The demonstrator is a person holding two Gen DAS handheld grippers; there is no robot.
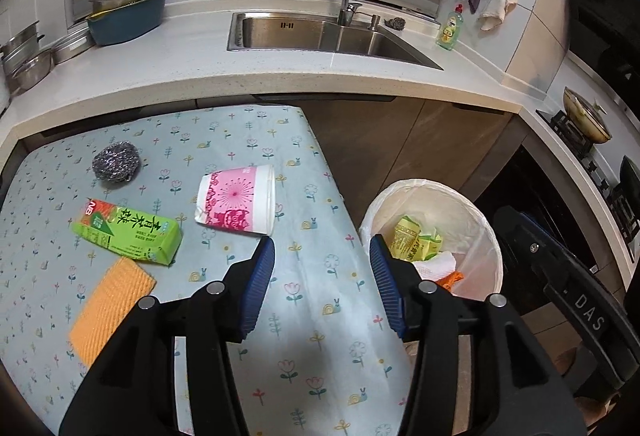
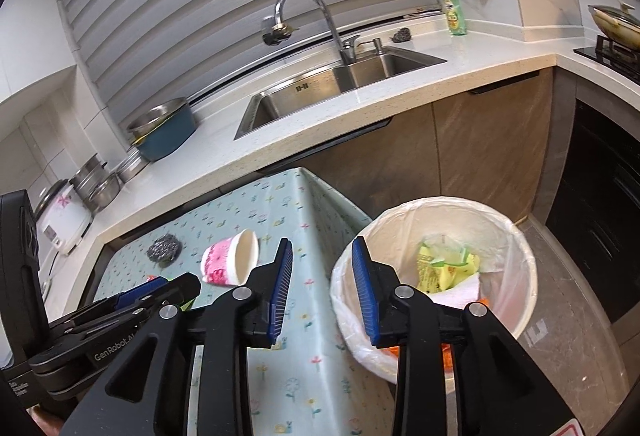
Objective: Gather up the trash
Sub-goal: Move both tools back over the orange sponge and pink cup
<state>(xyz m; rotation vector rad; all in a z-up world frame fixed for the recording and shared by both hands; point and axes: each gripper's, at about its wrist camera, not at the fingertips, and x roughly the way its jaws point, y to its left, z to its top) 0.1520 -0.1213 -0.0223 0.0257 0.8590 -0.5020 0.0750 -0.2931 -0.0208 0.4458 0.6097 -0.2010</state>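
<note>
Lying on its side on the flowered desk, the pink-and-white paper cup is the nearest piece of trash to the bin. Its long axis runs roughly left to right across the cloth, with the open mouth turned toward the bin side and the crumpled base toward the green tea carton. In the left wrist view the cup sits just ahead and a little left of the left gripper, whose left blue pad almost meets the cup's rim; the jaws stand wide apart and hold nothing. In the right wrist view the same cup lies ahead and left of the right gripper, which hovers over the desk's edge and the bin, jaws likewise spread and empty.

By my judgement the left gripper is the nearer one, and it would need to shift left and forward so the cup's body falls between the pads, closing across the short width rather than along the length.

Beyond the cup, the carton lies slantwise further left, with an orange sponge cloth nearer the camera and a steel scourer toward the far edge. The lined trash bin stands on the floor just right of the desk, already holding yellow-green wrappers and white paper.
</note>
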